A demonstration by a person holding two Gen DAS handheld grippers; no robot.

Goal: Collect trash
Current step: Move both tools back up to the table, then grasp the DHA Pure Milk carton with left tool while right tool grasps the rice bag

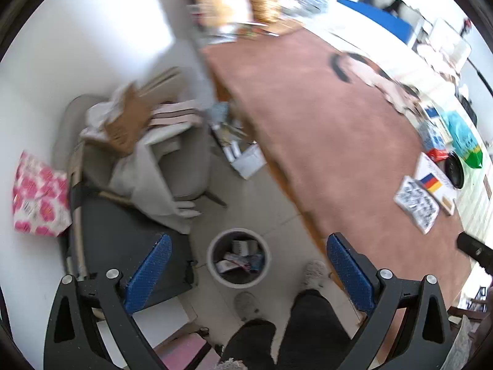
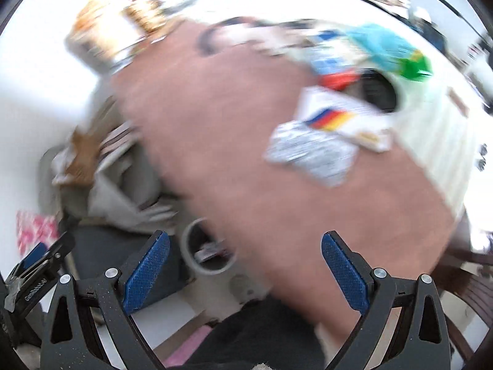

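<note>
A round grey trash bin (image 1: 238,258) stands on the tiled floor by the table's near edge, with several wrappers inside. It also shows blurred in the right wrist view (image 2: 205,254). My left gripper (image 1: 249,273) is open and empty, high above the bin. My right gripper (image 2: 245,273) is open and empty above the table's near edge. A crumpled black-and-white wrapper (image 1: 416,207) lies on the brown table (image 1: 323,129), and also shows in the right wrist view (image 2: 311,151). A white card with coloured stripes (image 1: 434,180) lies beside it.
A grey chair (image 1: 181,166) piled with cardboard and cloth stands left of the table. A pink flowered bag (image 1: 40,195) leans on the wall. Packets, a black bowl (image 1: 455,169) and a green-blue bag (image 1: 465,141) crowd the table's right end. The person's legs (image 1: 292,326) are below.
</note>
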